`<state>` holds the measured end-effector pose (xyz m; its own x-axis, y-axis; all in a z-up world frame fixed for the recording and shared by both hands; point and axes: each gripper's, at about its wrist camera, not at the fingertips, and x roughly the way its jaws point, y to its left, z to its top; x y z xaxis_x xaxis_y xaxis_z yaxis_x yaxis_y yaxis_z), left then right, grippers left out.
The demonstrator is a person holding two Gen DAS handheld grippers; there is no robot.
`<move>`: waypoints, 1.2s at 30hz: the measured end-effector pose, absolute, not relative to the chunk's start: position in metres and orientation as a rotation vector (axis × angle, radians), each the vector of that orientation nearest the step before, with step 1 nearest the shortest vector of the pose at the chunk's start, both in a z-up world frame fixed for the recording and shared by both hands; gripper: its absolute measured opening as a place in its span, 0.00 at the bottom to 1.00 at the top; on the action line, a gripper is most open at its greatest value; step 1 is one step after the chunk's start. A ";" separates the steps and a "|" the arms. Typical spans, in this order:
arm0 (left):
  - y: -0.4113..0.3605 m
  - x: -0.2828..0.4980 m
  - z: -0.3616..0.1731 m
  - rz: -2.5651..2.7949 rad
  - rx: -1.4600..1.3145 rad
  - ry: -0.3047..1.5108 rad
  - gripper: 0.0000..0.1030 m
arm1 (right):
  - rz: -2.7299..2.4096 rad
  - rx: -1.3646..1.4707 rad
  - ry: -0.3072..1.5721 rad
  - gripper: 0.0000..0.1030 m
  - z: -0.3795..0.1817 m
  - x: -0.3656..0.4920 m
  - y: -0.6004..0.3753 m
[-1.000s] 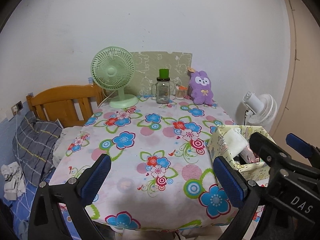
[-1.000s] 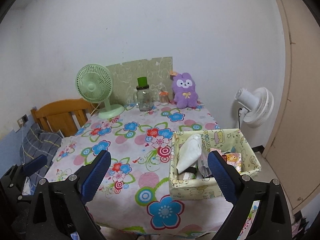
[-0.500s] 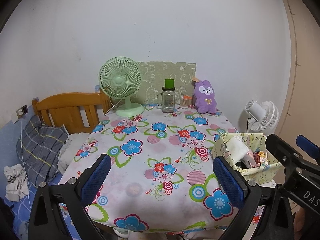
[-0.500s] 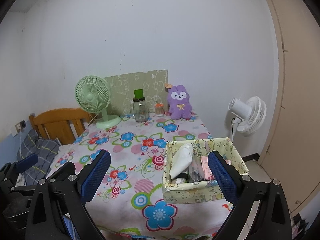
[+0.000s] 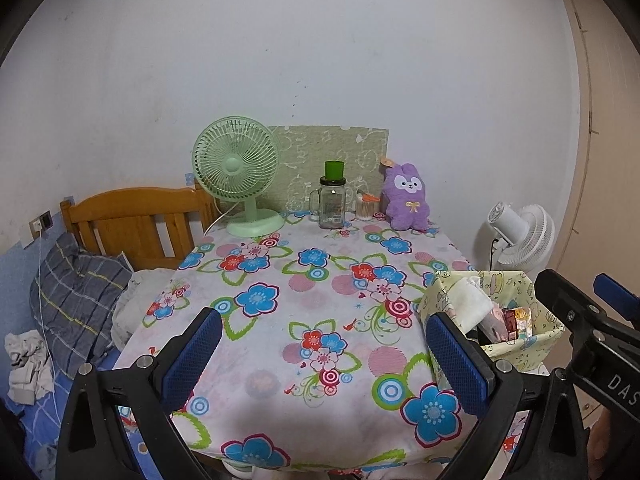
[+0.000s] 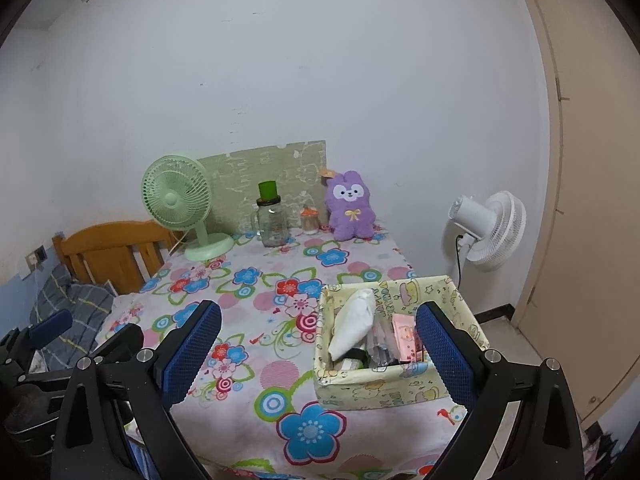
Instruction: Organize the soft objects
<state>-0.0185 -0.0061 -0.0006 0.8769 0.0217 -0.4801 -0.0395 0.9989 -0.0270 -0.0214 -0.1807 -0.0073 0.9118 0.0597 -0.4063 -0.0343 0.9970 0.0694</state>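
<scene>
A purple plush rabbit [image 5: 407, 197] [image 6: 350, 206] sits upright at the far right corner of the flower-print table [image 5: 304, 280] [image 6: 256, 320]. A pale yellow fabric basket [image 5: 520, 292] [image 6: 380, 388] stands at the table's near right edge, holding a white soft pouch [image 6: 354, 326] and several small packets. My left gripper [image 5: 320, 354] hangs open over the near edge of the table with nothing between its fingers. Beside the basket's left side, my right gripper [image 6: 318, 354] is open too and holds nothing. In the left wrist view the right gripper's body [image 5: 592, 332] shows at the right border.
At the back of the table stand a green desk fan [image 5: 240, 176], a glass jar with a green lid [image 5: 332, 200], a small jar [image 5: 366, 208] and a green board [image 5: 332, 156]. A wooden headboard [image 5: 132, 220] and bedding lie left; a white floor fan [image 6: 488, 228] and a door stand right.
Both grippers have drawn back and risen from the table, so the table and basket look smaller and lower. Both stay open and hold nothing.
</scene>
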 end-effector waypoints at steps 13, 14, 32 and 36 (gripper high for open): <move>-0.006 -0.010 0.005 0.017 -0.055 0.483 1.00 | 0.007 0.059 0.414 0.96 -0.005 -0.011 -0.189; -0.006 -0.009 0.004 0.017 -0.055 0.485 1.00 | 0.003 0.062 0.415 0.96 -0.006 -0.011 -0.189; -0.008 -0.007 0.004 0.004 -0.050 0.486 1.00 | 0.014 0.048 0.426 0.96 -0.007 -0.006 -0.185; -0.008 -0.006 0.004 0.003 -0.049 0.488 1.00 | 0.011 0.053 0.427 0.96 -0.007 -0.006 -0.185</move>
